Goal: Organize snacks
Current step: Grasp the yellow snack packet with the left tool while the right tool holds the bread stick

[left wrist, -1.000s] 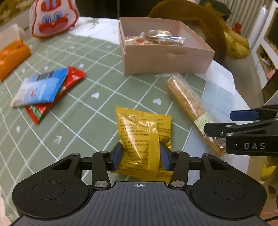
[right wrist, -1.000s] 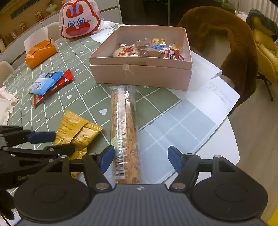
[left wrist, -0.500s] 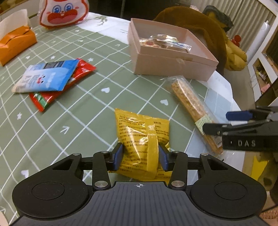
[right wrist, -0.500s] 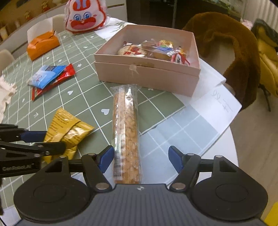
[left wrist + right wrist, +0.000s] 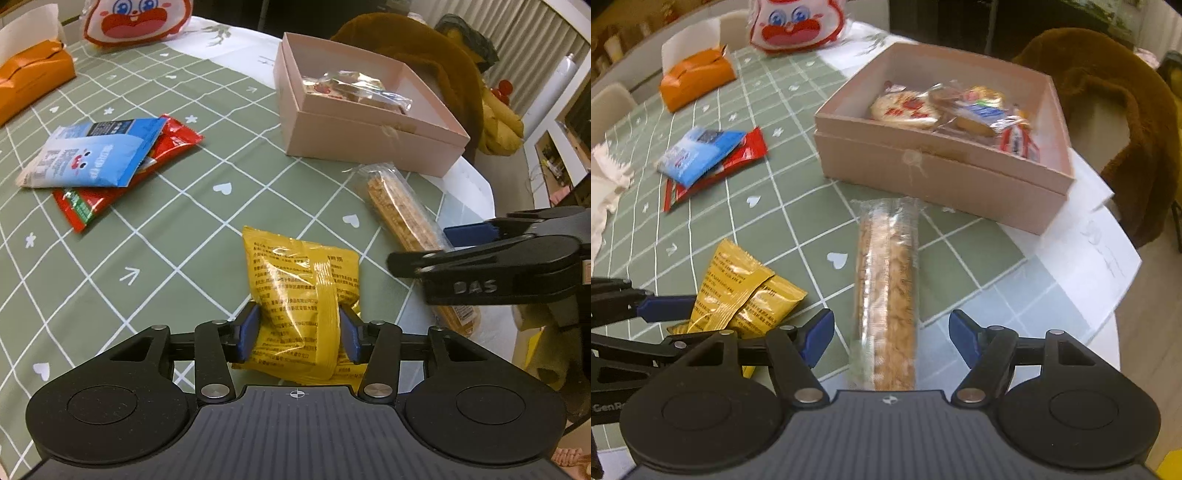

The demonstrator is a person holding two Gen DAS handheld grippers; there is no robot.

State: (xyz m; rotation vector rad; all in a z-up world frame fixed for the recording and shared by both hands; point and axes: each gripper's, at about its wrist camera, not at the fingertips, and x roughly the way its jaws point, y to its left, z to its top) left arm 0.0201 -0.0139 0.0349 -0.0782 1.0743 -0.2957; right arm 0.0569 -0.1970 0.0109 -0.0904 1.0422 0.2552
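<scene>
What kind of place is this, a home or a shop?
Most likely a home dining area: a round table with a green checked tablecloth, a chair draped in brown fleece, and a yellow armchair near curtains.

"DAS" on right gripper [image 5: 476, 236], "GenRo" on left gripper [image 5: 665, 308]

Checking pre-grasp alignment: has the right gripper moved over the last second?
Yes. The right gripper shifted left relative to the wrapped cracker bar, which sat beside its left jaw before and now lies nearer the middle of the open jaws.
</scene>
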